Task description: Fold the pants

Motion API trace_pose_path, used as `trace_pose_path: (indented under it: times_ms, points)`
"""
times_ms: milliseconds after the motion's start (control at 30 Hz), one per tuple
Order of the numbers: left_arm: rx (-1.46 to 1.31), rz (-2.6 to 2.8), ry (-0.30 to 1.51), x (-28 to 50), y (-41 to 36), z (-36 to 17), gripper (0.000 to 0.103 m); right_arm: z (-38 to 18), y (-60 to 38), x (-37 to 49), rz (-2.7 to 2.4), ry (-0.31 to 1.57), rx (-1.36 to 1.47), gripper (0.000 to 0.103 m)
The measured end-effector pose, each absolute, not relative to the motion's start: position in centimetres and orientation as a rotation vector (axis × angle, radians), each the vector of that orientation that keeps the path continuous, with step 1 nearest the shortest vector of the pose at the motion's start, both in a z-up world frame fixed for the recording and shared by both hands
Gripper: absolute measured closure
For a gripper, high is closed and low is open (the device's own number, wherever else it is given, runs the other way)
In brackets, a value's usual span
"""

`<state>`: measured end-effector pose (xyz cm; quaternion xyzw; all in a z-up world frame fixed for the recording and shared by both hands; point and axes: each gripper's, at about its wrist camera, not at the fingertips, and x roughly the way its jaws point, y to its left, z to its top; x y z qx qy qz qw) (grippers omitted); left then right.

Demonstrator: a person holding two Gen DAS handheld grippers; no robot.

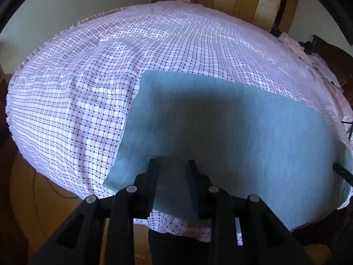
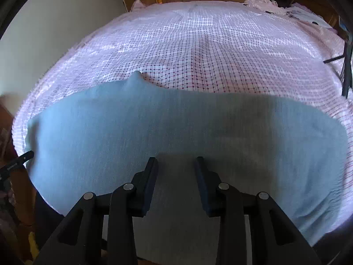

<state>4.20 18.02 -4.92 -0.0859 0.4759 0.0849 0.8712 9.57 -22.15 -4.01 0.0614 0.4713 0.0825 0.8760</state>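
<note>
The light blue pants (image 1: pixel 231 132) lie folded into a flat rectangle on the near part of the checked bed cover (image 1: pixel 88 88). My left gripper (image 1: pixel 172 162) hangs over the pants' near left corner, its jaws apart and not pressing on the cloth seen between them. In the right wrist view the pants (image 2: pixel 176 121) spread wide across the bed's front, with a small peak in their far edge. My right gripper (image 2: pixel 175 159) is over their near middle, jaws apart, nothing pinched. The left gripper's tip (image 2: pixel 19 158) shows at the pants' left edge.
The pink and white checked bed cover (image 2: pixel 198 55) stretches far behind the pants. Loose clothes (image 2: pixel 264 4) are heaped at the back right corner. A wooden wardrobe (image 1: pixel 253 0) stands beyond the bed, and a black stand (image 2: pixel 347 66) is at the right edge. Wooden floor (image 1: pixel 33 198) lies below left.
</note>
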Motion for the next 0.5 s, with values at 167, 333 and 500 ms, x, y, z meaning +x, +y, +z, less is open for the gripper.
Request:
trace_pose_path:
  times_ms: [167, 333, 500]
  points:
    - [-0.205, 0.193, 0.969, 3.8, 16.8, -3.1, 0.075, -4.1, -22.6, 8.3, 0.211, 0.939, 0.196, 0.061]
    - [-0.201, 0.143, 0.977, 3.5, 14.0, -2.4, 0.075, -3.3, -24.6, 5.2, 0.249, 0.931, 0.299, 0.061]
    - [-0.140, 0.114, 0.990, 3.6, 10.8, -2.2, 0.075, -3.5, -29.3, 0.1, 0.149, 0.892, 0.362, 0.061]
